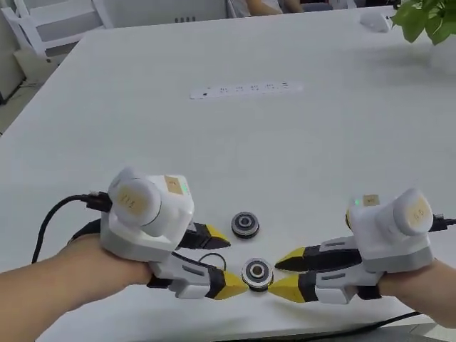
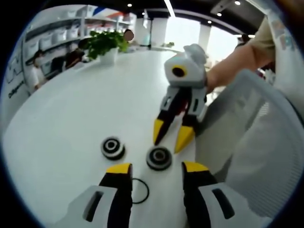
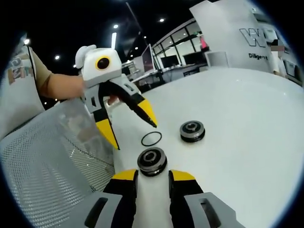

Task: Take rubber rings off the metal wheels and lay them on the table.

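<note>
Loose rubber ring (image 3: 151, 138), thin and black, flat on the white table (image 1: 320, 142), lying under the left gripper (image 1: 226, 262) in the head view. Near wheel (image 1: 256, 272) on its side close to the front edge of the table, dark around the rim, metal hub up. Far wheel (image 1: 245, 224) likewise on its side, just beyond the near one and a little to the left, apart from it and from both tools. Ring to the left of both wheels, touching neither. Left gripper jaws spread wide, nothing between them, yellow tips low over the table; lower tip just beside the near wheel, contact impossible to tell. Right gripper (image 1: 279, 274) opposite, jaws parted to a moderate gap, also empty, tips pointed at the same wheel from the other side and just short of it in the right gripper view. Near wheel thus between the two sets of tips, neither pair closed around it. Black cable (image 1: 50, 221) off the back of the left gripper. Farther up the table a white power strip (image 1: 246, 90); green plant (image 1: 427, 18) at the far right corner. White mesh chair (image 3: 42, 161) beside the table in the gripper views.
</note>
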